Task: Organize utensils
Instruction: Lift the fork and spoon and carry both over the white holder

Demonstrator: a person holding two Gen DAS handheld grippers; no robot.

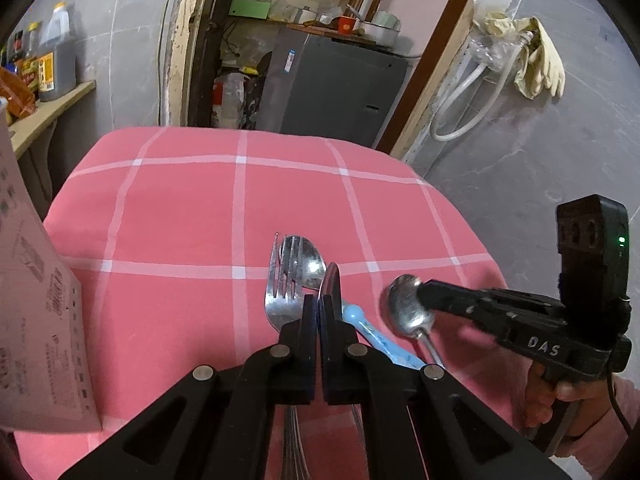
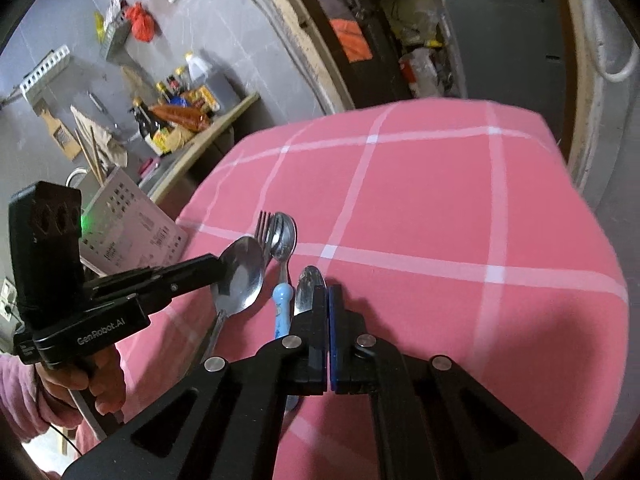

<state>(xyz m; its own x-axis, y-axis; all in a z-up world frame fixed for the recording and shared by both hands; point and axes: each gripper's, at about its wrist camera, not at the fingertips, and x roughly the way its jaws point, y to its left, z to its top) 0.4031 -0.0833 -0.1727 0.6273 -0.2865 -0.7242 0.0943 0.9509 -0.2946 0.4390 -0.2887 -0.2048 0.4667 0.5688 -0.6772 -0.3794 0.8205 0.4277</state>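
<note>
On the pink checked cloth lie a metal fork and a blue-handled spoon overlapping it. My left gripper is shut on a large metal spoon, seen edge-on between its pads; in the right wrist view this spoon shows its bowl. My right gripper is shut on another metal spoon, whose bowl shows in the left wrist view, just right of the blue handle. Both held spoons hover close above the cloth beside the fork.
A printed paper box stands at the cloth's left edge. A shelf with bottles is at the far left, a doorway with a grey appliance behind the table. Bare cloth extends beyond the utensils.
</note>
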